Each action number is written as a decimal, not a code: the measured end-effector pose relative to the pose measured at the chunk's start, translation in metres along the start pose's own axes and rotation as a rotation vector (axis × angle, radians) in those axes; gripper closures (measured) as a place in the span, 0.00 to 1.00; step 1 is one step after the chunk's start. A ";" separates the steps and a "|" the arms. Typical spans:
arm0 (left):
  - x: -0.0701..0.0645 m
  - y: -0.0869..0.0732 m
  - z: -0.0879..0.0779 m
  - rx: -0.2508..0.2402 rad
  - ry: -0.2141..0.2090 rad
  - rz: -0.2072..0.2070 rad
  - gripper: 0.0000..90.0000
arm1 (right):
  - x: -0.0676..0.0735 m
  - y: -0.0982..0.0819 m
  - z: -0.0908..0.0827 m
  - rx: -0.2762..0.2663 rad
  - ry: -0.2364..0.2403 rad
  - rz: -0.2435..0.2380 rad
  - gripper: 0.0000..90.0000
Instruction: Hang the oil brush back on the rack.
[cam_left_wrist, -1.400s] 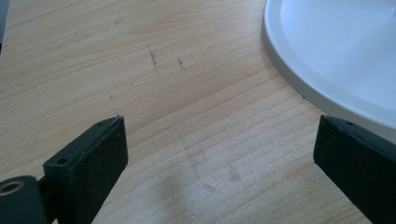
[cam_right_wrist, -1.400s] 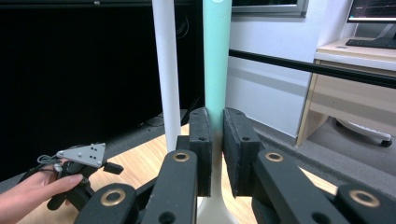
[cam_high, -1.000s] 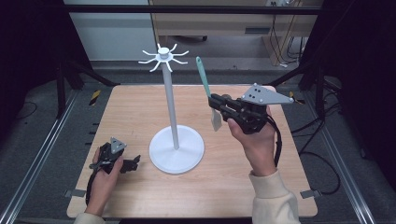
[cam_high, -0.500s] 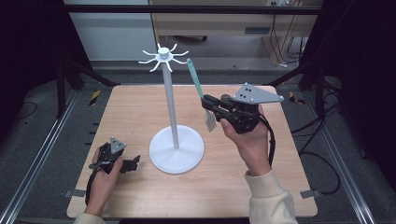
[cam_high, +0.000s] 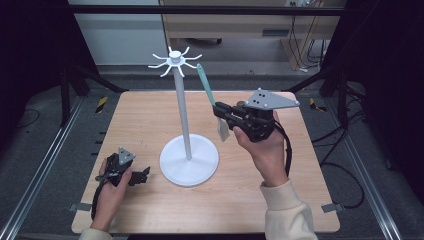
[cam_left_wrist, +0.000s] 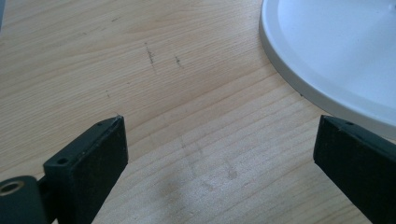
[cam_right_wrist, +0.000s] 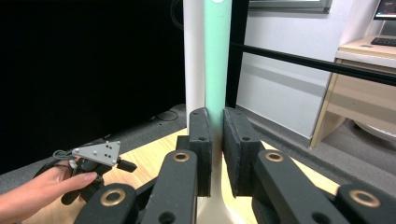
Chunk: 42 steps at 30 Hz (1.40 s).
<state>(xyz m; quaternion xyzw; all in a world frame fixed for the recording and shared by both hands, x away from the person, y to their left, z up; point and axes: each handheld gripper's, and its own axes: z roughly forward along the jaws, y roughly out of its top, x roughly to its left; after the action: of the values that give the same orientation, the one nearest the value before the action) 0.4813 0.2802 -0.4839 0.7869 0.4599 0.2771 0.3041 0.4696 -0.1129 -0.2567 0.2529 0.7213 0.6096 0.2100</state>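
Moved: right claw (cam_high: 223, 111) carried clamped spatula (cam_high: 205, 85) toward stand (cam_high: 185, 120) | left claw (cam_high: 142, 173) spread, beside base rim.

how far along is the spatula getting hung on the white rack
Done: the right gripper has the green-handled spatula off the table, jaws shut on its handle, and raised near the hooks of the white stand.

In hand: the handle top sits just right of the hooks, not on one.

Left: hooking it and letting go. The left gripper rests open on the table by the base.
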 end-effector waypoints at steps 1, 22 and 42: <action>0.000 0.000 0.000 0.000 0.000 0.001 0.03 | 0.000 0.000 0.001 0.000 0.001 0.001 0.91; 0.000 0.000 0.000 0.000 0.005 0.006 0.03 | 0.002 0.000 0.021 0.009 0.030 0.017 0.91; -0.001 0.000 0.000 0.000 0.001 0.007 0.03 | 0.007 -0.007 0.037 -0.016 -0.005 0.019 0.91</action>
<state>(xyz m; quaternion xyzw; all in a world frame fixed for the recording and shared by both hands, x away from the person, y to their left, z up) 0.4810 0.2792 -0.4842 0.7885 0.4573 0.2784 0.3028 0.4856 -0.0810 -0.2698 0.2593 0.7134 0.6169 0.2081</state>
